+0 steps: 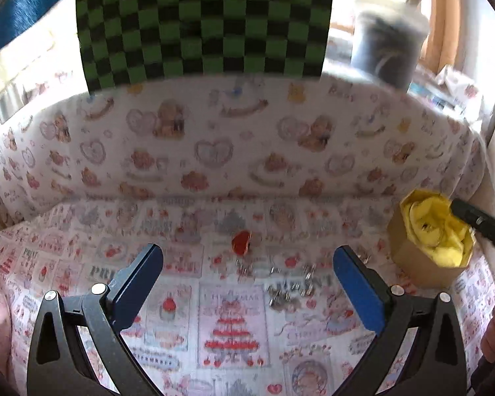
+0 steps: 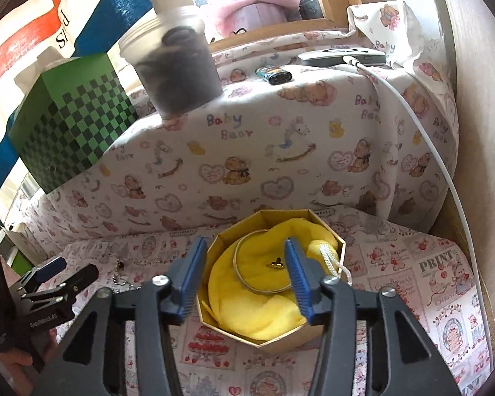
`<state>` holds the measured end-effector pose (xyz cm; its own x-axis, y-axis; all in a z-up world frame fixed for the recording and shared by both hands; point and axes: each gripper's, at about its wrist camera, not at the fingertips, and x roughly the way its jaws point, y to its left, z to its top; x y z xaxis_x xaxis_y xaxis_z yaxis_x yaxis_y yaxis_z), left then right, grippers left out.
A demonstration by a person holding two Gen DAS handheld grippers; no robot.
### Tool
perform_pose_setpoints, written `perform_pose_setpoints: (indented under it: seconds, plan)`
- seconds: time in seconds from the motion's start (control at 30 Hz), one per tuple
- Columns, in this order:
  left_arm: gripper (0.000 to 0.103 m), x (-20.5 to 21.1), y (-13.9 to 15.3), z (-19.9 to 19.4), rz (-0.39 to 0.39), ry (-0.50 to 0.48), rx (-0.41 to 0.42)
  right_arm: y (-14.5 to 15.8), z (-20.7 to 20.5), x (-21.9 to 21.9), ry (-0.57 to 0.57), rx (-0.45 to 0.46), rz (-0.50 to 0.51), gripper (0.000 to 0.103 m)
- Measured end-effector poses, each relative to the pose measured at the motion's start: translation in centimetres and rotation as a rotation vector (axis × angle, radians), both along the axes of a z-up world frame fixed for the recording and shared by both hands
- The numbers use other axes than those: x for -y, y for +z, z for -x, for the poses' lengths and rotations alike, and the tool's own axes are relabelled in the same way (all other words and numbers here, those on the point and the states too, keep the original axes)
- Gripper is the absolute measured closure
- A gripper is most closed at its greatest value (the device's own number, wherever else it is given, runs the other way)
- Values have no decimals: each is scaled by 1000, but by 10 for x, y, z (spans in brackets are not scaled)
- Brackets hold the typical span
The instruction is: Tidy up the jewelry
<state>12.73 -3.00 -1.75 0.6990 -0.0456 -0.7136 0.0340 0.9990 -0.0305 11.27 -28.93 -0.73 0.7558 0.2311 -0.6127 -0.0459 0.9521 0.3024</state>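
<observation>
An octagonal cardboard box [image 2: 280, 338] lined with yellow cloth [image 2: 257, 307] stands on the printed cloth. In it lie a gold bangle [image 2: 247, 280], a small gold piece [image 2: 275, 264] and a white beaded strand [image 2: 330, 257]. My right gripper [image 2: 244, 264] is open and empty, hovering over the box. My left gripper [image 1: 247, 264] is open and empty, low over the cloth. Ahead of it lie a red heart-shaped piece [image 1: 241, 241] and a silver chain with charms [image 1: 287, 283]. The box [image 1: 422, 260] shows at the right of the left wrist view.
A padded ledge covered in teddy-bear cloth [image 2: 280, 151] rises behind. On it stand a green checkered box [image 2: 72, 125], a clear jar of dark stuff [image 2: 175, 62], a lighter [image 2: 274, 74] and a grey device [image 2: 341, 56] with a white cable [image 2: 439, 151].
</observation>
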Motion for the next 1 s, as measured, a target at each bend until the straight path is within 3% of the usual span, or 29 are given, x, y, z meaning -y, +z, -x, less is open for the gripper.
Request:
perform_pose_setpoints:
  seconds: [0.13,0.37,0.43,0.67,0.73,0.9,1.0]
  plan:
    - [33,1,-12,-6,57,-36,-89,1,2,2,-36,16,22,41]
    - [53,3,-28,-13,126,-76,-177,3,3,-1,-24,29,39,41]
    - [64,5,-32,-15,134,-79,-197,2,3,-2,-22,27,44,41]
    - [75,13,-37,-16,136,-70,-210,1,1,-2,-25,17,46,41]
    - [86,14,-37,-16,141,-75,-214,1,1,-1,-27,15,43,41]
    - [86,5,-28,-10,182,-61,-199,1,1,-1,-29,16,49,41]
    - [86,2,-7,2,165,-47,-111,3,4,-3,-40,22,59,41]
